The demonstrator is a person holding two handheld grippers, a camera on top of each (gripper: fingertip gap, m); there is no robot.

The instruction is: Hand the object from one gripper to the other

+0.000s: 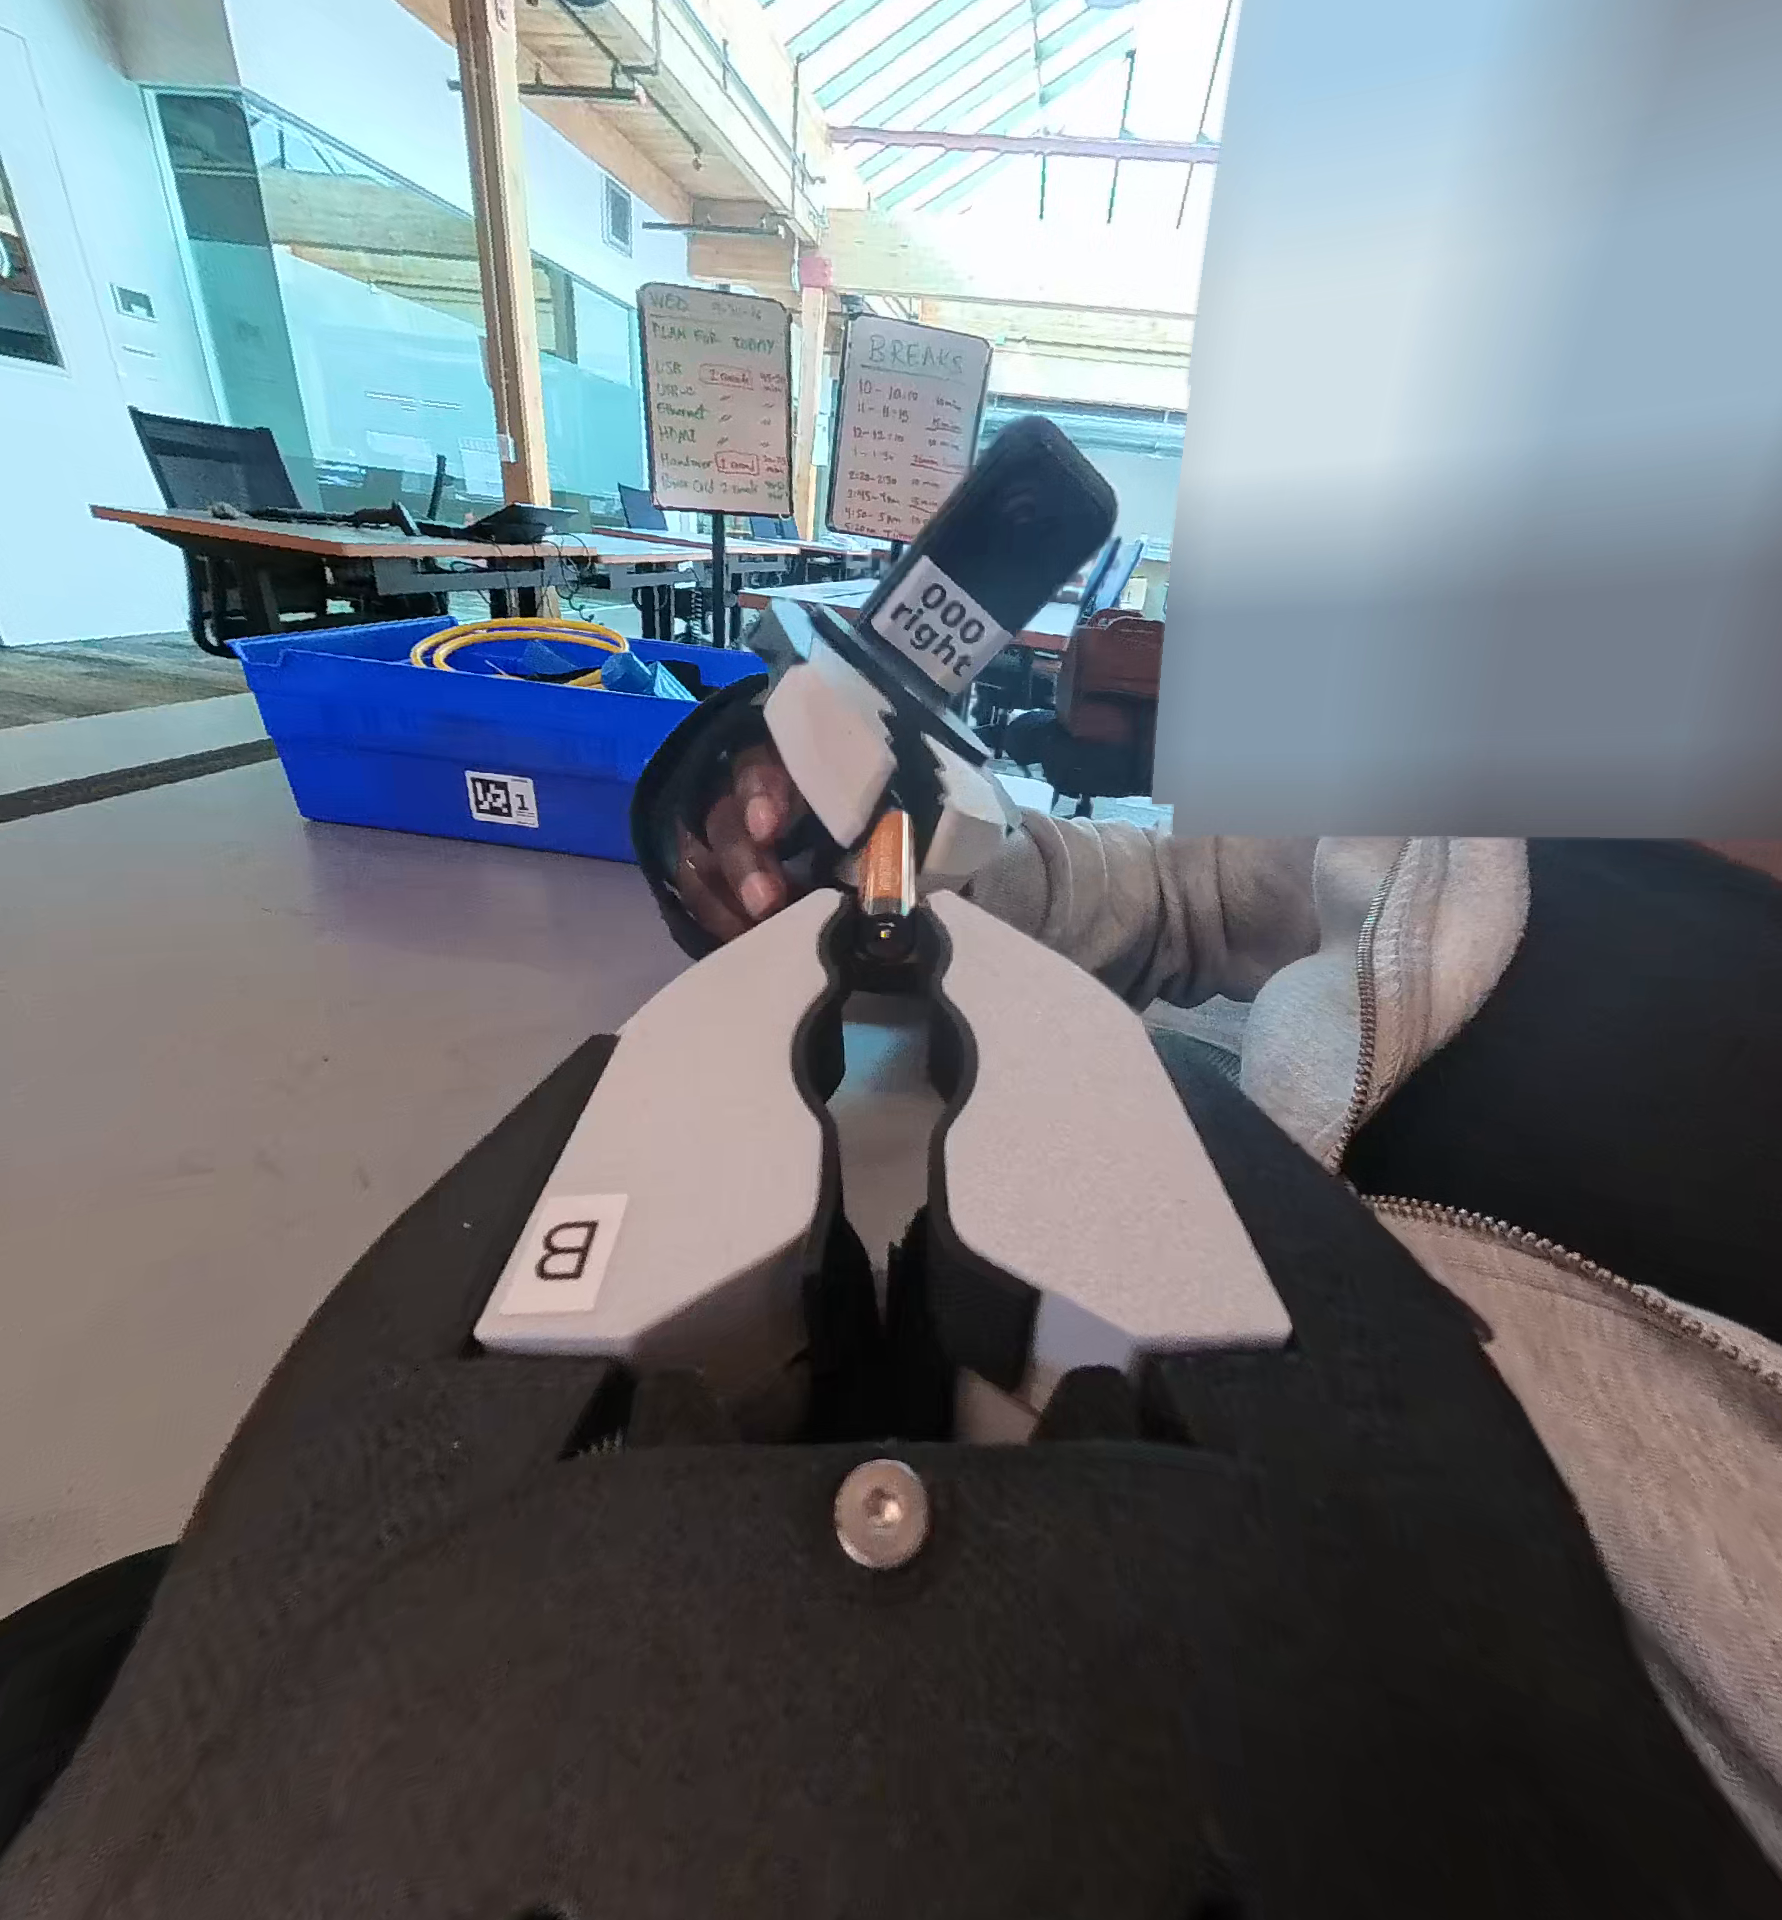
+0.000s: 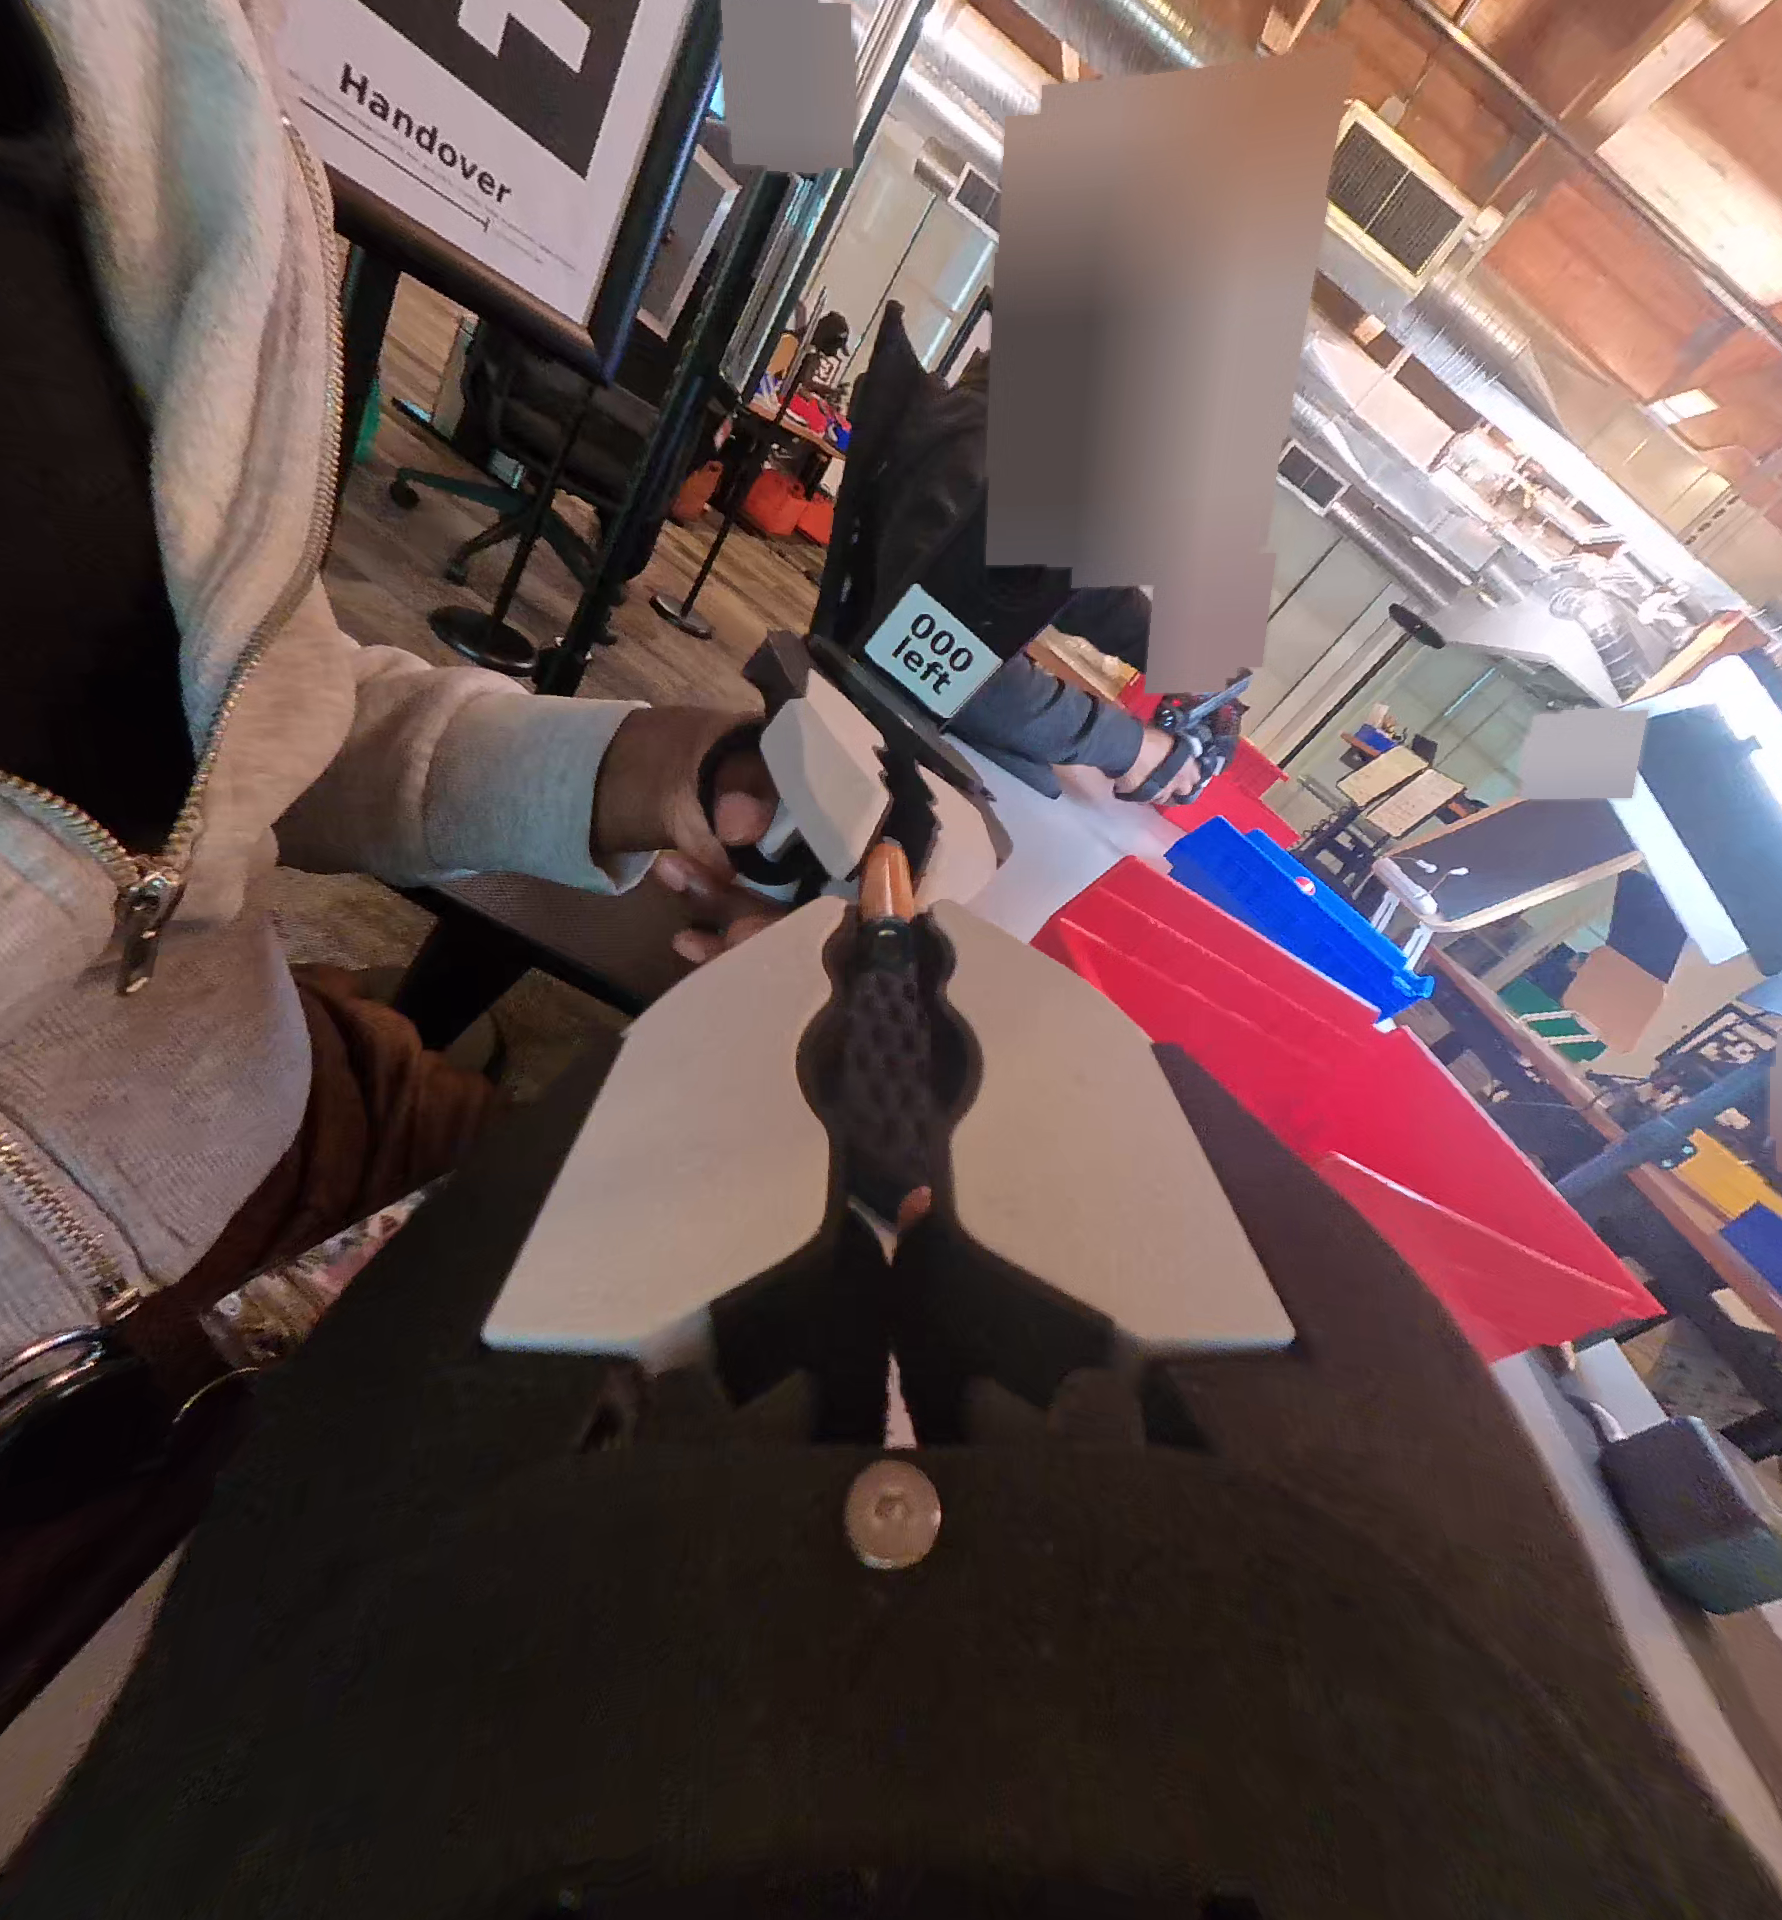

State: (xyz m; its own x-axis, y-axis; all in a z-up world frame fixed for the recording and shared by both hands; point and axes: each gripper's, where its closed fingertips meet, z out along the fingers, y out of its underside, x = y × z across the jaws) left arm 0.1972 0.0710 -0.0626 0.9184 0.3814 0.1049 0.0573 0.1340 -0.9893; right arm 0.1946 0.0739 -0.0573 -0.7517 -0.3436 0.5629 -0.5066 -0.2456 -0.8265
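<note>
Over the grey table, bright open office | my left gripper and right gripper both pinch one copper-and-black object | blue bin behind.

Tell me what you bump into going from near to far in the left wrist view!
Left gripper → small copper-and-black object → right gripper → blue bin holding yellow cable → two whiteboards.

Daylit skylights, timber posts, desks, two whiteboards.
</note>
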